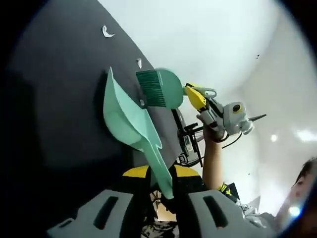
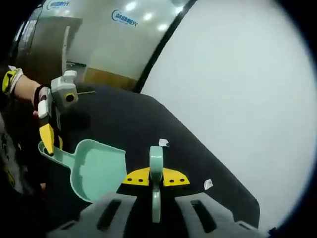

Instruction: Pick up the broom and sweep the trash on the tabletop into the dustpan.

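Observation:
A mint-green dustpan (image 1: 124, 119) lies with its mouth on the black tabletop (image 1: 59, 99). Its handle (image 1: 154, 151) runs back between the jaws of my left gripper (image 1: 161, 173), which is shut on it. Just beyond the pan, the green broom (image 1: 161, 88) has its bristles facing the pan, and my right gripper (image 1: 195, 96) is shut on its handle. In the right gripper view the broom (image 2: 156, 161) stands edge-on in my right gripper (image 2: 156, 177), and the dustpan (image 2: 96, 168) lies to its left, held by my left gripper (image 2: 48, 139). White scraps of trash (image 1: 106, 32) (image 1: 139, 62) (image 2: 163, 143) (image 2: 208, 184) lie on the table.
The table's edge (image 2: 208, 148) runs along a plain white wall (image 2: 237, 89). A person's hand (image 1: 210, 153) holds the right gripper. A stand with cables (image 1: 188, 141) sits past the table's near edge. A dark glass partition (image 2: 34, 59) stands behind the left gripper.

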Tool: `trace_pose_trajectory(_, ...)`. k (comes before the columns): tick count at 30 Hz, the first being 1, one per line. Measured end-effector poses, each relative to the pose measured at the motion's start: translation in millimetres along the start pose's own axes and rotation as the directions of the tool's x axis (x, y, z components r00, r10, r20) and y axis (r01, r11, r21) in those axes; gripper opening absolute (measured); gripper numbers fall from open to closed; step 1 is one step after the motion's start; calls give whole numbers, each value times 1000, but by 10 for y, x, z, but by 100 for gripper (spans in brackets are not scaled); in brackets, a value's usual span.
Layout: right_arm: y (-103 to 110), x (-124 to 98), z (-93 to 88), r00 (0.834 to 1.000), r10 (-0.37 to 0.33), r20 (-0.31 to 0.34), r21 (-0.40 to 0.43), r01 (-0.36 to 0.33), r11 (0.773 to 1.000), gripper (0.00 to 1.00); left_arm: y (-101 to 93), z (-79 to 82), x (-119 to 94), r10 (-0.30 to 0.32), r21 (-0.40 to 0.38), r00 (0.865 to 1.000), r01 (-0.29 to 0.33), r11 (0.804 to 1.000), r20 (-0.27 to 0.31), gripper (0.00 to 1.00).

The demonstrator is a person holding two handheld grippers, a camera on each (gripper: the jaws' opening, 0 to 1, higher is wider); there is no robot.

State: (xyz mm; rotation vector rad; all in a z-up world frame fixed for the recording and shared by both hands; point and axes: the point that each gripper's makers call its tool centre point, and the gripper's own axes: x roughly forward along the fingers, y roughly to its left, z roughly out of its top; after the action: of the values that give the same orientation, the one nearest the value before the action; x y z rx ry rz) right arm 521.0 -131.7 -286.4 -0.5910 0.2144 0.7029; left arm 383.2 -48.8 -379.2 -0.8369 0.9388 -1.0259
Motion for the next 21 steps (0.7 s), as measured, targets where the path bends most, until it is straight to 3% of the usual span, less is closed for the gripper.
trace_pose_trajectory(7, -42, 111, 18, 997, -78, -19, 29, 78, 996, 4, 7, 5, -4, -4, 4, 1000, 4, 1000, 4, 15)
trace_pose_trajectory(10, -11, 153, 30, 997, -65, -33, 86, 67, 994, 4, 9, 18, -1, -2, 14, 1000, 2, 1000, 11, 15)
trace_pose_trajectory(21, -23, 234, 73, 994, -96, -51, 66, 99, 993, 4, 5, 19, 36, -4, 20, 1000, 3, 1000, 12, 15)
